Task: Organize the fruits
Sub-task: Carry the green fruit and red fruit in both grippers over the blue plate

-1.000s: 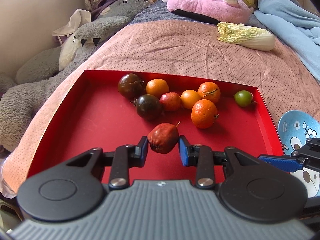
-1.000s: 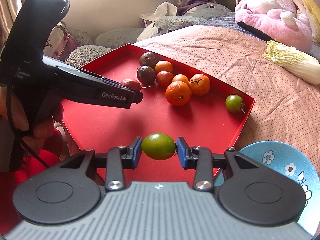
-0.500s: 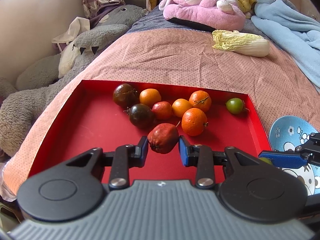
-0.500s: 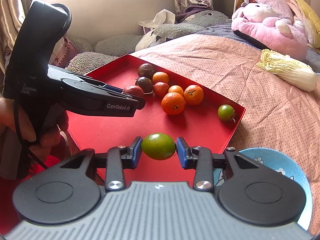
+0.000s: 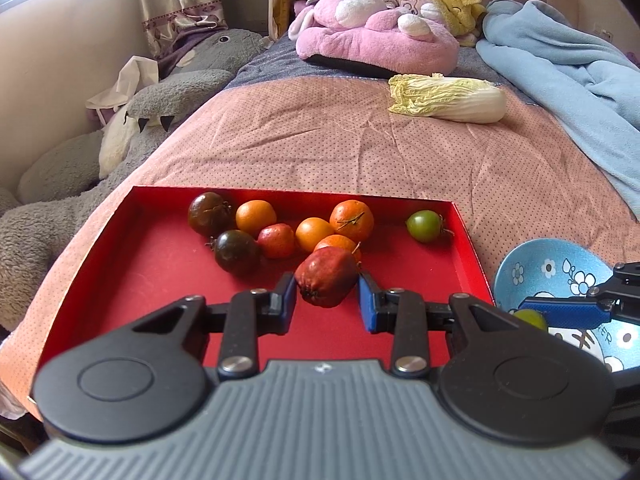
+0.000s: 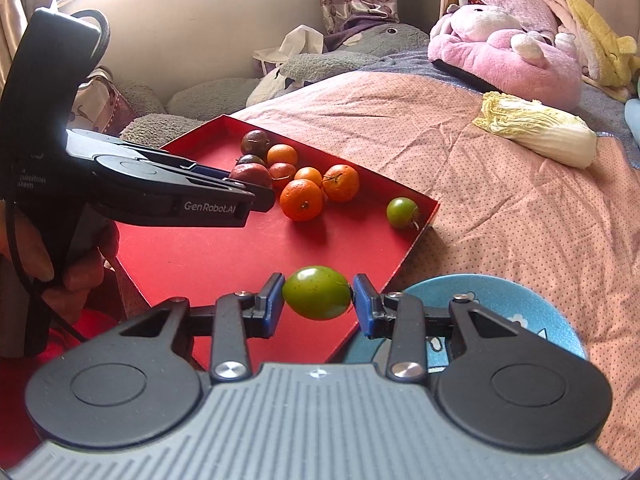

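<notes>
My left gripper is shut on a wrinkled red-brown fruit, held above the red tray. My right gripper is shut on a smooth green fruit over the tray's near right corner, beside the blue flowered bowl. In the tray lie several oranges, two dark tomatoes, a small red fruit and a green tomato. In the left wrist view the bowl shows at the right, with one blue finger of the right gripper over it.
The tray rests on a pink dotted bedspread. A napa cabbage lies farther up the bed, with a pink plush, a blue blanket and a grey plush around. A hand holds the left gripper's handle.
Both grippers have lifted and drawn back from the tray, each still gripping its fruit. The tray and the fruits in it look smaller and farther away.
</notes>
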The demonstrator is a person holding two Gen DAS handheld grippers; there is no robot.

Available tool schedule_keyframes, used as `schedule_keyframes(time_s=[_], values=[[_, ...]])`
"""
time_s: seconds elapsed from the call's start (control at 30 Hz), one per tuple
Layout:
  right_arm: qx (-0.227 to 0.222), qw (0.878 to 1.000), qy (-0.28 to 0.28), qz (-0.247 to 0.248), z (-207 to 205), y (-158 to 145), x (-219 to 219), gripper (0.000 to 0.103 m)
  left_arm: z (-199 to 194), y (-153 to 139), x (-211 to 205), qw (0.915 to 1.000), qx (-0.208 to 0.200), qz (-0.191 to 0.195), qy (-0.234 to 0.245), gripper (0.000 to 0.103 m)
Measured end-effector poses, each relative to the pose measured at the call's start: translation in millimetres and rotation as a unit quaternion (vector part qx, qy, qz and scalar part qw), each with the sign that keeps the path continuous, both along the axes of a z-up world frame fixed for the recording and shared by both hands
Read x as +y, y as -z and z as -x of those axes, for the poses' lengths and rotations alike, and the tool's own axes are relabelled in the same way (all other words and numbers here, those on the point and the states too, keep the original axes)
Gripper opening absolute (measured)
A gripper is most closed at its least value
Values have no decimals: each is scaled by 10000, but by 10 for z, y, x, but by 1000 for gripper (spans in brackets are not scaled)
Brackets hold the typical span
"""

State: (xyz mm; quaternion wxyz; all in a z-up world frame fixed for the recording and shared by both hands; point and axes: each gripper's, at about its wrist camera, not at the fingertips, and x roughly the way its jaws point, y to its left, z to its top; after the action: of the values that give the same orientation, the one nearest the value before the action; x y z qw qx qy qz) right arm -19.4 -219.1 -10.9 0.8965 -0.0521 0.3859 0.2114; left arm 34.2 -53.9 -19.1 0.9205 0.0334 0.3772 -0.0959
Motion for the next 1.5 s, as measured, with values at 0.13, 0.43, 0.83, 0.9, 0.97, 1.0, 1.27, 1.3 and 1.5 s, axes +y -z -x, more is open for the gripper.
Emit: schedule_keyframes(time_s=[0.13, 0.43, 0.83, 0.9, 0.97, 1.0, 1.27, 1.3, 1.5], values=[[1, 9998, 175, 40, 55, 8, -169, 43, 19, -12, -105, 9999, -19, 86, 98, 36], [65, 9980, 602, 174, 171, 56, -569, 43, 80, -7, -500, 9983, -87, 115, 559, 36], [272, 9948, 952, 235, 240, 263, -901, 43, 111, 77, -875, 9940, -1, 122, 1083, 36], [298, 9946, 967, 237, 241, 298, -919, 43, 122, 96, -923, 9928, 15, 102, 1190, 36], [319, 9943, 983, 245, 251, 332, -930, 43, 135, 118, -971, 9915, 30, 81, 1298, 36], [333, 9942, 994, 240, 252, 353, -936, 43, 135, 129, -994, 9909, 45, 74, 1341, 36], [404, 9938, 1021, 195, 262, 438, -983, 43, 102, 251, -1195, 9865, 194, 24, 1628, 36], [407, 9937, 1024, 187, 259, 443, -987, 43, 94, 270, -1214, 9860, 209, -11, 1652, 36], [447, 9937, 1013, 165, 263, 485, -998, 43, 42, 346, -1272, 9849, 277, -113, 1706, 36]])
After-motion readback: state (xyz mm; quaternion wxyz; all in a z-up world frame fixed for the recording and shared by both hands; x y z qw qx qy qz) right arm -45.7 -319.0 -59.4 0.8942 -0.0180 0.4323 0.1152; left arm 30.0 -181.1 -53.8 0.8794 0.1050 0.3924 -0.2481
